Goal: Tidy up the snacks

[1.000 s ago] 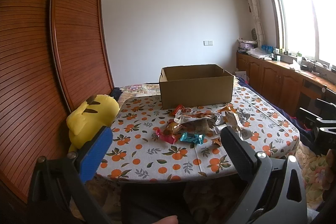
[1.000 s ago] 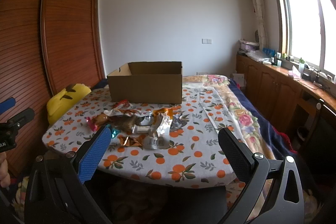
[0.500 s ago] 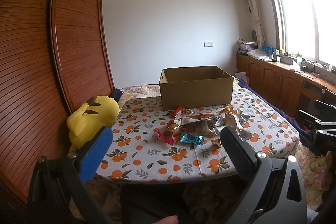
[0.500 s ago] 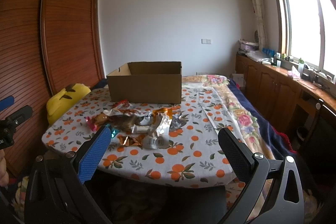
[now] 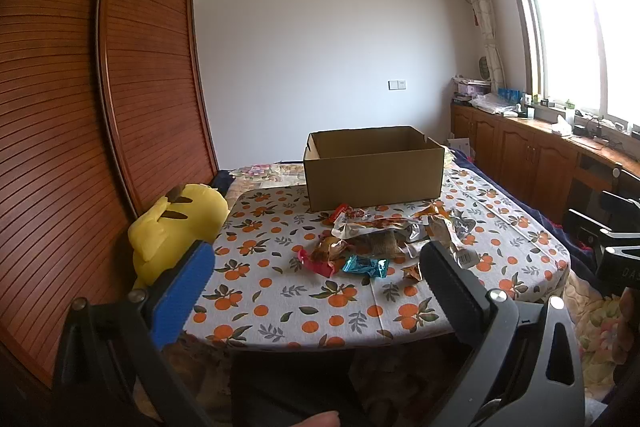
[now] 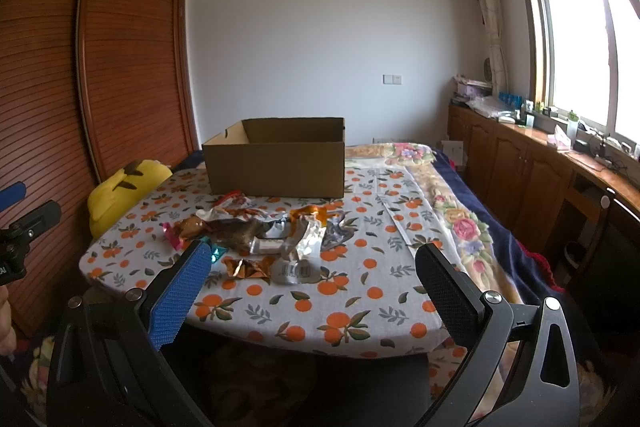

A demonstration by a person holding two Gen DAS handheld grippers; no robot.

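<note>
A pile of snack packets (image 5: 384,239) lies on a table with an orange-print cloth (image 5: 280,299), in front of an open cardboard box (image 5: 374,169). The pile (image 6: 260,235) and the box (image 6: 276,163) show in the right wrist view too. A teal packet (image 5: 366,265) and a pink-ended packet (image 5: 316,261) lie nearest. My left gripper (image 5: 316,271) is open and empty, short of the table's near edge. My right gripper (image 6: 314,269) is open and empty, also short of the near edge.
A yellow plush toy (image 5: 176,227) sits at the table's left beside a wooden slatted wardrobe (image 5: 80,107). A bed with a floral cover (image 6: 460,219) lies right of the table. Wooden cabinets (image 6: 520,163) run under the window.
Both views have shifted very slightly; the table and box sit marginally lower and closer in frame. Both grippers stay open and nothing on the table has moved.
</note>
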